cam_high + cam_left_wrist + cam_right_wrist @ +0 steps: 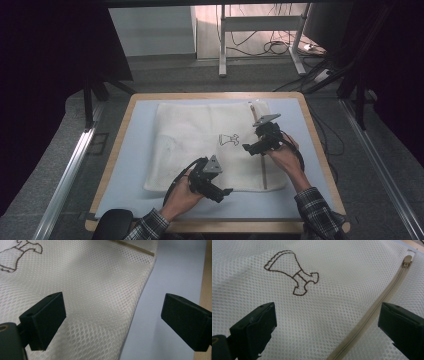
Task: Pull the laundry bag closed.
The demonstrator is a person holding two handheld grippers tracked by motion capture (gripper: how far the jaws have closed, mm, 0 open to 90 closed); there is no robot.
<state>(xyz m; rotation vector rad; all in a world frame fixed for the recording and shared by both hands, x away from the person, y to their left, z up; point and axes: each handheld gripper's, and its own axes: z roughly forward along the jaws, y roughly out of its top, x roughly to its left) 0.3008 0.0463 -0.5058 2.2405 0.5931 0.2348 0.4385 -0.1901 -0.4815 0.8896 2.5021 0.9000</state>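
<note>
Hand-held gripper jaws on both sides stand wide apart and grip nothing: the right hand-held gripper hovers over the mesh laundry bag next to its zipper, and the left hand-held gripper hangs over the bag's near edge. The bag lies flat in the middle of the pale blue surface, with a small brown outline drawing stitched near its centre. The step in hand looks like working the zipper, so the right jaws would do well to travel along the tape to the slider at the far end, while the left pins or pinches the near hem so the thin mesh does not drag or bunch. Nothing else lies on the surface; beyond it stand a table frame and loose floor cables, well clear.
</note>
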